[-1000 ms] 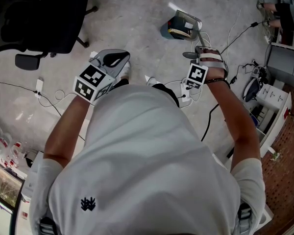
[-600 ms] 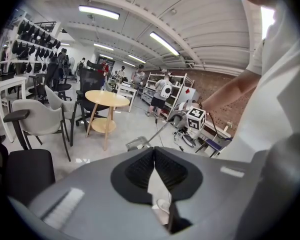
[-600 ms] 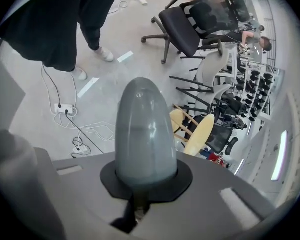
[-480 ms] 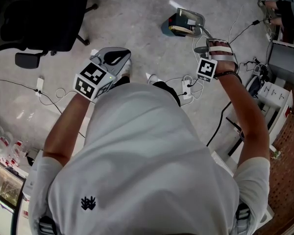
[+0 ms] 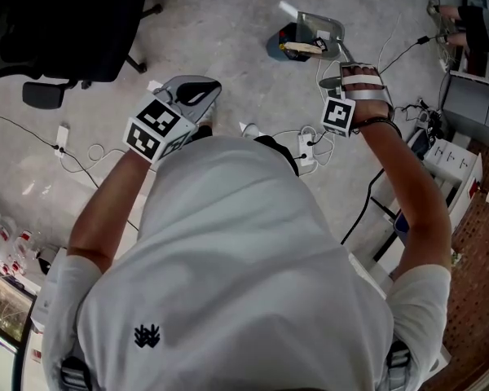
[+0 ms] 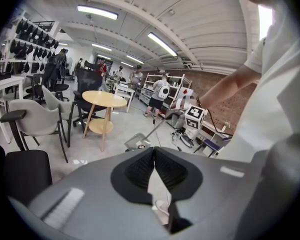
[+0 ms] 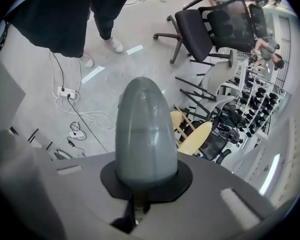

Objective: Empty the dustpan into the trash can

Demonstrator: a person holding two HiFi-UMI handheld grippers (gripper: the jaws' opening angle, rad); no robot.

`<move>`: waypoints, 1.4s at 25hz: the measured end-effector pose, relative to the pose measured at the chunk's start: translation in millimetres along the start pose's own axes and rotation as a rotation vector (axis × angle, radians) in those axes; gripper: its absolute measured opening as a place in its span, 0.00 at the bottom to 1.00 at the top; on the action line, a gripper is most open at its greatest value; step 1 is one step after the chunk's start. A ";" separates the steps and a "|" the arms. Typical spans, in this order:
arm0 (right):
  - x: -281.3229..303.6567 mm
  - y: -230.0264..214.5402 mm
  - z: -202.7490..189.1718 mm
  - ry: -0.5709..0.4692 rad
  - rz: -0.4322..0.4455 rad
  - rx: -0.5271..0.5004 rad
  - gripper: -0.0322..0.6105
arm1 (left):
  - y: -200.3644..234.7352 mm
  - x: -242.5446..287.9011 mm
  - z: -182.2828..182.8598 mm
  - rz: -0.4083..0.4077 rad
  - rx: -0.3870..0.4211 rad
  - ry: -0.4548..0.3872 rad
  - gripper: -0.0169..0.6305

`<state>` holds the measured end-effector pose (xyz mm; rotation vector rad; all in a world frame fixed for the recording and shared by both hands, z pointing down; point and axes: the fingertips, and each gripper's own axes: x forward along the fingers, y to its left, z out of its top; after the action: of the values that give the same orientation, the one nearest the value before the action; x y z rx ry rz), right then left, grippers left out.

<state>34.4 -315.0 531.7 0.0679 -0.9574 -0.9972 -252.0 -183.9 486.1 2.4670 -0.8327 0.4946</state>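
A grey metal dustpan (image 5: 316,28) on a long handle (image 5: 343,53) hangs tilted over a small blue trash can (image 5: 278,50) on the concrete floor. My right gripper (image 5: 354,73) is shut on the rounded grey handle end (image 7: 142,129), which fills the right gripper view and hides the jaws. The left gripper (image 5: 194,96) is held out to the left, apart from both, its black jaws (image 6: 153,151) shut with nothing between them. The left gripper view shows the dustpan (image 6: 135,141) low near the floor, beyond the jaws.
A black office chair (image 5: 73,23) stands at the far left. Cables and a power strip (image 5: 309,147) lie on the floor by the person's feet. White shelving (image 5: 458,163) lines the right side. A round wooden table (image 6: 104,100), chairs and people are farther off.
The right gripper has moved away from the body and to the right, carrying the dustpan farther over the blue can. The left gripper has barely shifted.
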 end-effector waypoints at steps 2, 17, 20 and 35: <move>-1.2 -4.4 -0.7 0.008 0.002 -0.019 0.05 | -0.5 0.8 0.9 -0.003 0.003 -0.003 0.11; -16.3 -23.5 -9.9 0.023 -0.012 -0.120 0.05 | 1.7 1.9 -0.3 -0.019 0.004 -0.009 0.12; -22.3 -25.4 -16.0 0.026 -0.009 -0.112 0.05 | -1.2 3.8 1.8 -0.026 0.012 -0.010 0.11; -41.0 -21.5 -42.5 0.042 0.017 -0.016 0.05 | -5.4 9.5 6.3 -0.051 0.041 0.001 0.11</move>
<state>42.2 -312.5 469.4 0.0668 -0.9101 -0.9839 -240.3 -188.1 483.7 2.5184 -0.7643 0.4991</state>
